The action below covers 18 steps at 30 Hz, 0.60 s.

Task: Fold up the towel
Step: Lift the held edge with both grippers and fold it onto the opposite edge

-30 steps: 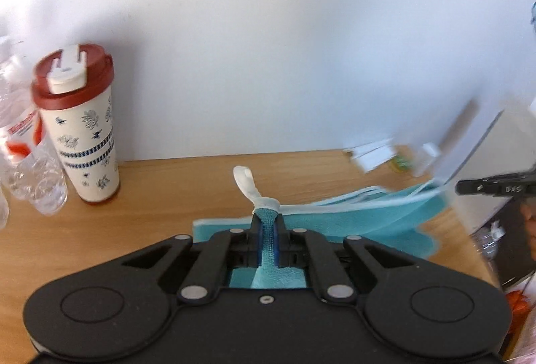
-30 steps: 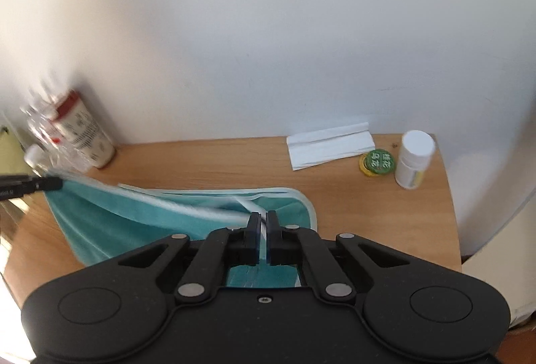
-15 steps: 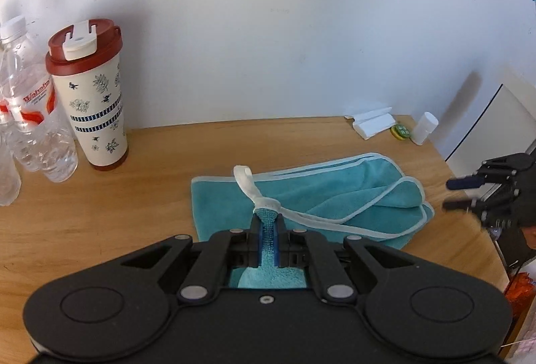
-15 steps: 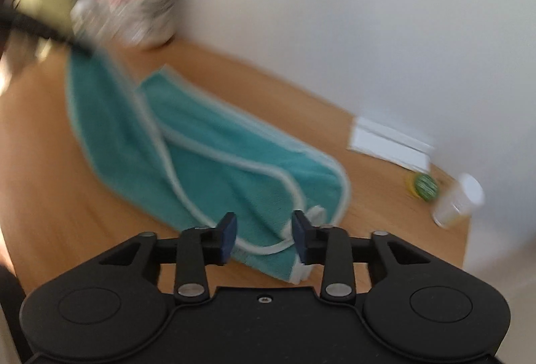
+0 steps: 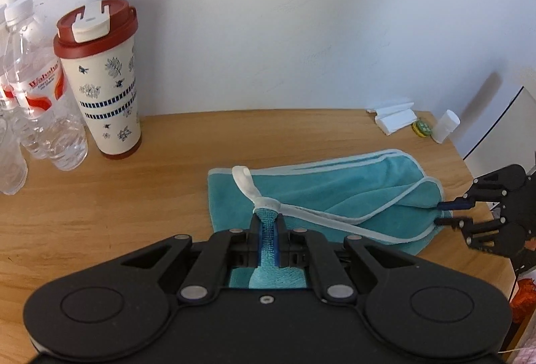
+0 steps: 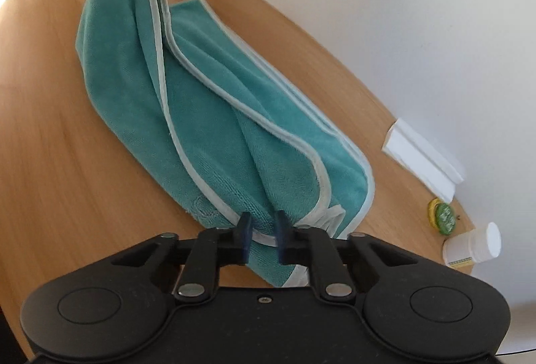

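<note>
Teal towel | left claw pinching corner | bottles' contents unclear

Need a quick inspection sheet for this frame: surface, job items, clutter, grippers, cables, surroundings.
Surface: wooden table, rounded edge, bare around the job.
Job's things: teal towel with white trim, loosely folded, one end lifted off the table.
Clutter: red-lidded tumbler and water bottles at the back left; folded white paper, green cap and white pill bottle at the far right.
Grippers: left gripper shut on a towel corner; right gripper open, fingers straddling the towel's other end.
Cables: nothing seen.
Surroundings: plain white wall behind the table.
</note>
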### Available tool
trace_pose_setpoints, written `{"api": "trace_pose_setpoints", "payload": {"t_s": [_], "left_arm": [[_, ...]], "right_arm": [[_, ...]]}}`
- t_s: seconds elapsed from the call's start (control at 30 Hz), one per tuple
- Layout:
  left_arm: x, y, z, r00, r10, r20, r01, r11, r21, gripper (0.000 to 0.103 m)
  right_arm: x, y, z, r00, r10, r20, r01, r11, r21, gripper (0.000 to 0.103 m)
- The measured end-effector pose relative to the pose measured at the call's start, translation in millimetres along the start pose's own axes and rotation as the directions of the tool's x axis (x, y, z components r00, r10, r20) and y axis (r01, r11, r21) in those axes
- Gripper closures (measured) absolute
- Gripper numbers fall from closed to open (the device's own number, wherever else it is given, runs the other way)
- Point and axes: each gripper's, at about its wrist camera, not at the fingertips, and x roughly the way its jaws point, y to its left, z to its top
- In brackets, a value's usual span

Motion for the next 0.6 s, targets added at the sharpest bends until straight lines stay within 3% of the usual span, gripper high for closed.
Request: {"api": "trace_pose_setpoints", "payload": {"t_s": [0.17, 0.27, 0.4, 0.6], "left_arm": [[2, 3, 0, 1.0, 0.011, -0.011, -0.011, 1.0, -0.011, 0.098], [4, 3, 1, 1.0, 0.017, -0.02, -0.017, 1.0, -0.013, 0.098], [4, 1, 0, 0.999, 0.021, -0.026, -0.021, 1.0, -0.008, 0.097], [6, 3, 0, 0.999, 0.032, -0.038, -0.032, 0.999, -0.018, 0.097]], "right_arm": [[-10, 11, -6, 0.999, 0.038, -0.008, -0.038, 0.996, -0.086, 0.079], [-1, 14, -9, 1.0, -0.003, -0.019, 0.001, 0.994, -0.109, 0.08], [3, 7, -5, 1.0, 0.023, -0.01, -0.023, 0.999, -0.047, 0.094], [-5, -21, 2, 0.999, 0.022, 0.035, -0.026, 0.993, 0.119, 0.095]]}}
